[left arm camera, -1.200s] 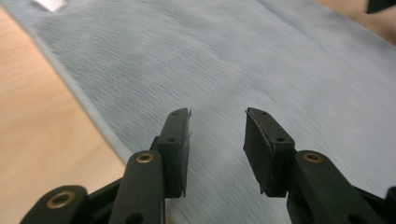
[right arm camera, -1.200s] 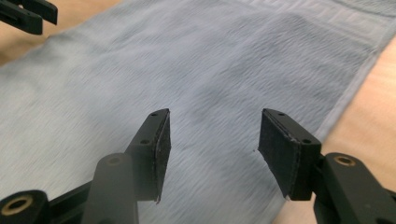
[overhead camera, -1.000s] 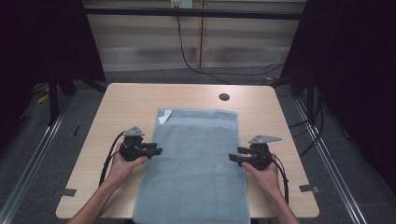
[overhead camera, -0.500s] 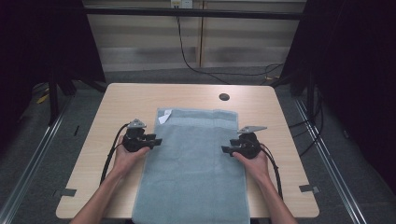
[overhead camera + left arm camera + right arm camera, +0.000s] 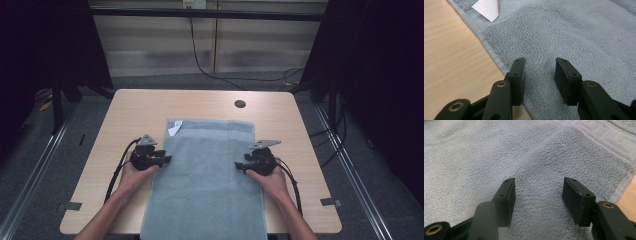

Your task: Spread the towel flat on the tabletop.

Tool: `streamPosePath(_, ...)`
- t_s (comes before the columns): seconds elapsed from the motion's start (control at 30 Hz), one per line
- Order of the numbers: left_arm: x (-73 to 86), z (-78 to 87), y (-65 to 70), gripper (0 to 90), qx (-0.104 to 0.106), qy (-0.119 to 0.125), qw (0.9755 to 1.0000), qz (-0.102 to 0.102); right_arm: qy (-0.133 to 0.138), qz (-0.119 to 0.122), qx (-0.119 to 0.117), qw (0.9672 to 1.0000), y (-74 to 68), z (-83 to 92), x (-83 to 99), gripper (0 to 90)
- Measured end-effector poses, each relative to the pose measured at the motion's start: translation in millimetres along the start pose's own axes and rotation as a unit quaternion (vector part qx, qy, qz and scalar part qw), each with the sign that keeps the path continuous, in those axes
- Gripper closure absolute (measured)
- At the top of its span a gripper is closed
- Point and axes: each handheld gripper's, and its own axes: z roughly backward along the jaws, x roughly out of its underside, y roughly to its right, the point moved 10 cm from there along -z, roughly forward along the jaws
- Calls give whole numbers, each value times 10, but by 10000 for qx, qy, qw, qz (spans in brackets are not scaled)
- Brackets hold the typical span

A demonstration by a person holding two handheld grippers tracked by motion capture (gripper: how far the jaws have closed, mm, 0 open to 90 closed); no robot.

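- A lab or test room set up for recording, not a home.
- A plain wooden worktop (image 5: 135, 115) with a round cable hole (image 5: 240, 104) stands alone on grey carpet (image 5: 60, 165).
- Black curtains (image 5: 380, 75) hang on both sides.
- Metal rails (image 5: 350, 170) run along the floor.
- A black cable (image 5: 200, 60) hangs down the pale back wall (image 5: 150, 45).
- Tape marks (image 5: 330, 202) sit on the worktop's corners.

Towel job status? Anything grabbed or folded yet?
Done: towel lies flat, unfolded, white tag at its far left corner. In hand: left gripper and right gripper are open over the side edges, pinching nothing. Left: every grasp and fold.
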Motion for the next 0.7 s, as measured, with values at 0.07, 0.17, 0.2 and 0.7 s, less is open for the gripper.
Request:
streamPosePath(0.07, 41, 45, 35, 603, 90, 16, 10000, 37, -9, 22, -39, 10000, -43, 33, 38, 441)
streamPosePath(0.17, 108, 109, 99, 603, 171, 32, 9998, 13, -49, 52, -119, 9999, -106, 83, 89, 441)
streamPosePath(0.2, 128, 129, 113, 603, 150, 40, 9999, -40, -69, 44, -165, 9998, -138, 100, 107, 440)
streamPosePath(0.7, 503, 496, 510, 604, 501, 1, 9987, -111, -51, 274, -329, 9991, -449, 388, 420, 441)
